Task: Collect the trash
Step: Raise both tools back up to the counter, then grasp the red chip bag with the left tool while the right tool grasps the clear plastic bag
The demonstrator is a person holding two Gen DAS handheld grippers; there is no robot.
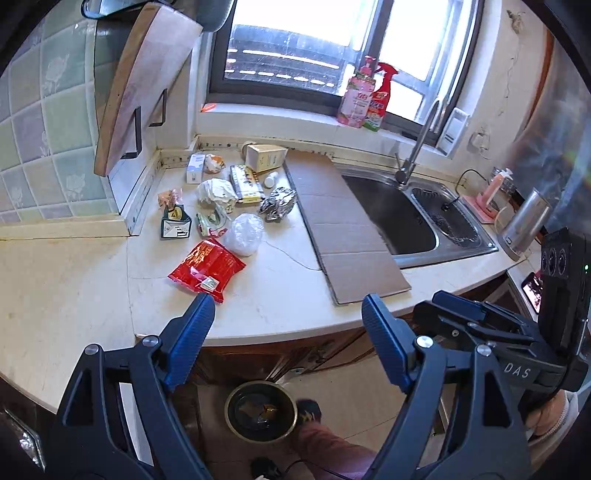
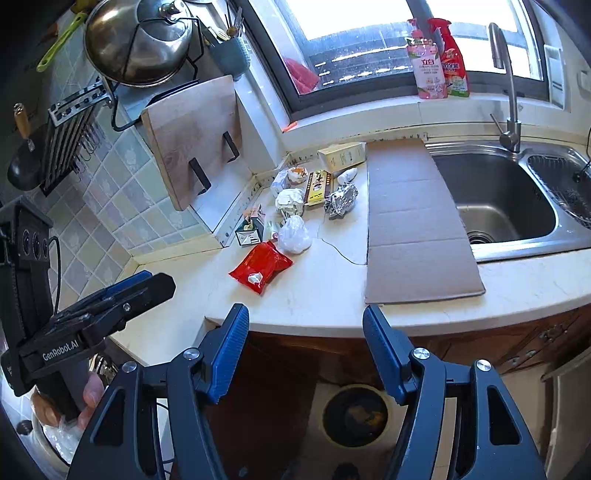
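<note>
left gripper (image 1: 288, 314) "GenRobot.AI" gaping empty | right gripper (image 2: 306, 325) "DAS" gaping empty | glossy red wrapper (image 1: 207, 267), crumpled foil ball (image 1: 277, 204) lying left of flat cardboard sheet (image 1: 343, 221)

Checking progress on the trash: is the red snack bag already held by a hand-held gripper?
No, the red snack bag lies flat on the counter, untouched.

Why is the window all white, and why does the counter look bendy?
In both wrist views daylight overexposes the window, so the outside washes out. The fisheye lens bows the counter edge and darkens the corners. In the left wrist view the left gripper looks sharp, and the foil ball glints.
</note>
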